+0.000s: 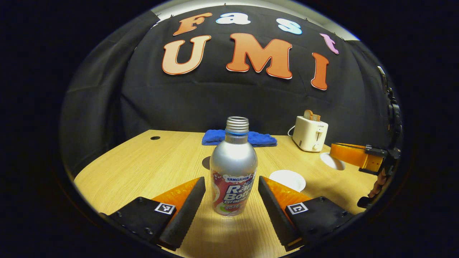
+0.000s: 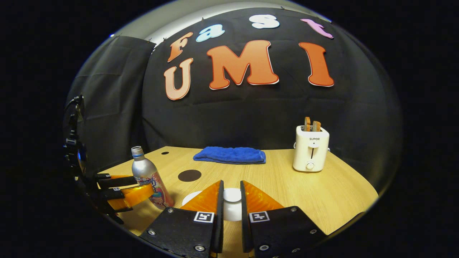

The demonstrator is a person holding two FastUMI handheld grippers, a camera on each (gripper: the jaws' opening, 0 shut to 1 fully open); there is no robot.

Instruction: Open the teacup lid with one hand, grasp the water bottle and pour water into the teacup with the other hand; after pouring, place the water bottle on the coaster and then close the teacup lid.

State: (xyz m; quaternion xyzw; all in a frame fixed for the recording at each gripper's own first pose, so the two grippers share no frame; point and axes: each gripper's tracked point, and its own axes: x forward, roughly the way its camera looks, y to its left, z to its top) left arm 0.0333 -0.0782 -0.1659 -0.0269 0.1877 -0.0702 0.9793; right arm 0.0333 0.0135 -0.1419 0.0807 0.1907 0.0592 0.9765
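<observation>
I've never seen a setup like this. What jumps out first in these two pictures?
Most striking is the silver water bottle, uncapped and upright on the wooden table, framed between the open fingers of the left gripper. In the right gripper view, the right gripper is closed around a white teacup lid. Behind stand a white toaster holding toast and a folded blue towel.

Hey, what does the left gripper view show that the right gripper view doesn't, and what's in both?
Left gripper view: the left gripper, jaws open either side of the water bottle, seen close up with its cap off. Right gripper view: the right gripper, jaws shut on the white teacup lid, plus the dark disc in full. Both: the water bottle, blue cloth, toaster and wooden table.
</observation>
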